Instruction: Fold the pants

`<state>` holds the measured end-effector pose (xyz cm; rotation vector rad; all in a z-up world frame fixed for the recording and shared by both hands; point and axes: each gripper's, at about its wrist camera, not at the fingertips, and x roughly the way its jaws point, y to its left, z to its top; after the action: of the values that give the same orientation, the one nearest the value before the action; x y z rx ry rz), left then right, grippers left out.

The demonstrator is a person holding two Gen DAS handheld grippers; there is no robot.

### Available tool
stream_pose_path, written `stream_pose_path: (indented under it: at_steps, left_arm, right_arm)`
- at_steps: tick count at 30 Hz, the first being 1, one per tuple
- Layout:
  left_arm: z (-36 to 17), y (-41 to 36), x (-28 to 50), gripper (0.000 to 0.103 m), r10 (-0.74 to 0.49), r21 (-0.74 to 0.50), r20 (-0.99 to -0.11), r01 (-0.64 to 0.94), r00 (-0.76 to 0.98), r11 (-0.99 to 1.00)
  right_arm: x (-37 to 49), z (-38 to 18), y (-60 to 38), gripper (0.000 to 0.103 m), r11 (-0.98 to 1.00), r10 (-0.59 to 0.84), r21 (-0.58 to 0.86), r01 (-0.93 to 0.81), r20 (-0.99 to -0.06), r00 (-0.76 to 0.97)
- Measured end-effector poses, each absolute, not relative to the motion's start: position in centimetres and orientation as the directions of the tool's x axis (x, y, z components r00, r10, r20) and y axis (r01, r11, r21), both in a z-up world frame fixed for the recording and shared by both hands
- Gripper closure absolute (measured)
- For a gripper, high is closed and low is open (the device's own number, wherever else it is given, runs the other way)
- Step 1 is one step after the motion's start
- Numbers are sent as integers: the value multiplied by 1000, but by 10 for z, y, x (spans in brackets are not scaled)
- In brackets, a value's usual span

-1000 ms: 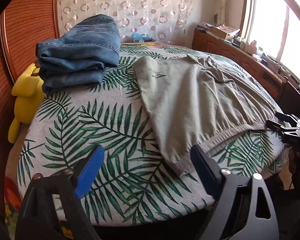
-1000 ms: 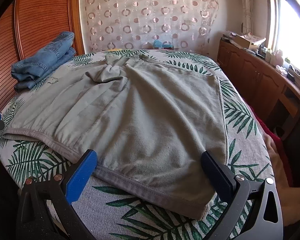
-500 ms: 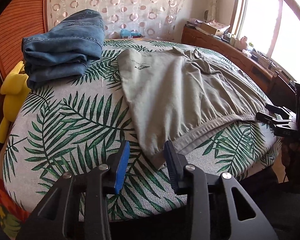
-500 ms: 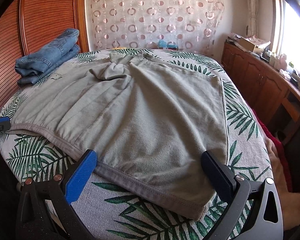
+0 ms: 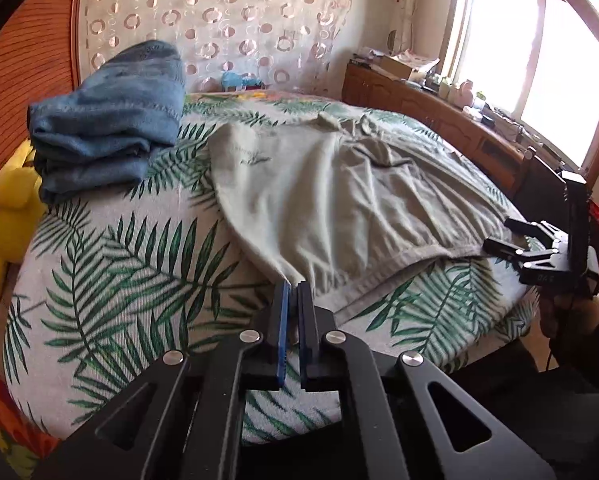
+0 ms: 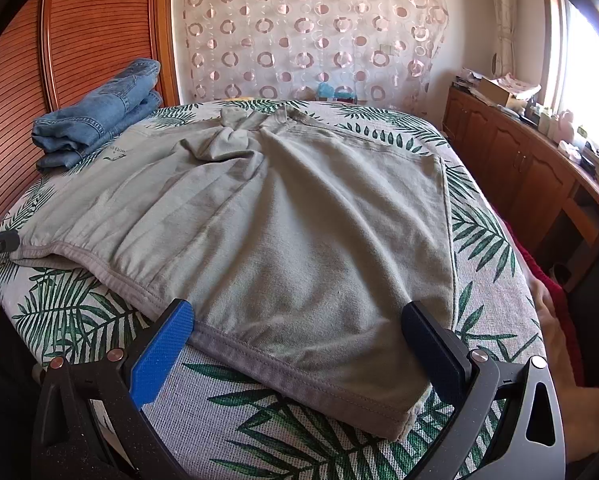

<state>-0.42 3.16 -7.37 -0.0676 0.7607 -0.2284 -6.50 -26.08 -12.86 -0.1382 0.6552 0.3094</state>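
In front of me the bed, under a grey cover printed with green palm leaves, fills most of both views, with a ribbed wooden panel along its left side and a sheer curtain with ring patterns behind its far end. Spread across the middle of the bed are the grey-green pants, waistband toward me and legs bunched into a small knot at the far end; I can see a small printed logo near their left edge. A folded pile of blue jeans sits on the bed's far left corner, just beside the pants. A long wooden cabinet cluttered with small items runs under the window on the right. A yellow plush toy is wedged between the bed's left edge and the panel. My left claw is pressed together on the left corner of the waistband, lifting that corner so the fabric pulls into creases. My right claw is spread wide, its blue pads either side of the waistband's right stretch, low over the cloth; I cannot tell whether they touch it.
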Motion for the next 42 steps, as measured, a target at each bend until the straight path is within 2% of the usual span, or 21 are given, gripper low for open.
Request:
stream_pose_path:
  at_steps: [3, 5, 10, 19, 30, 42]
  left_arm:
    - [-58, 26, 2, 98, -254, -146, -647, 211, 719, 967]
    - [-50, 21, 6, 98, -270, -143, -633, 232, 725, 962]
    - [-32, 0, 19, 98, -303, -119, -608, 294, 734, 948]
    - [-8, -36, 52, 99, -385, -122, -594, 394, 707, 911]
    - [15, -102, 85, 99, -483, -113, -574, 520, 662, 847]
    - [-18, -126, 104, 99, -452, -96, -659, 529, 600, 843]
  right_arm:
    - [-65, -128, -260, 1, 944, 240, -29, -328, -621, 746]
    - [-65, -126, -259, 5, 940, 251, -25, -339, -622, 742]
    - [-65, -122, -259, 23, 936, 262, -24, -352, -621, 739]
    - [-61, -119, -270, 37, 946, 248, -15, -325, -612, 751]
    - [-58, -121, -280, 41, 955, 226, -15, -295, -607, 762]
    - [-54, -124, -284, 41, 962, 218, -2, -273, -597, 772]
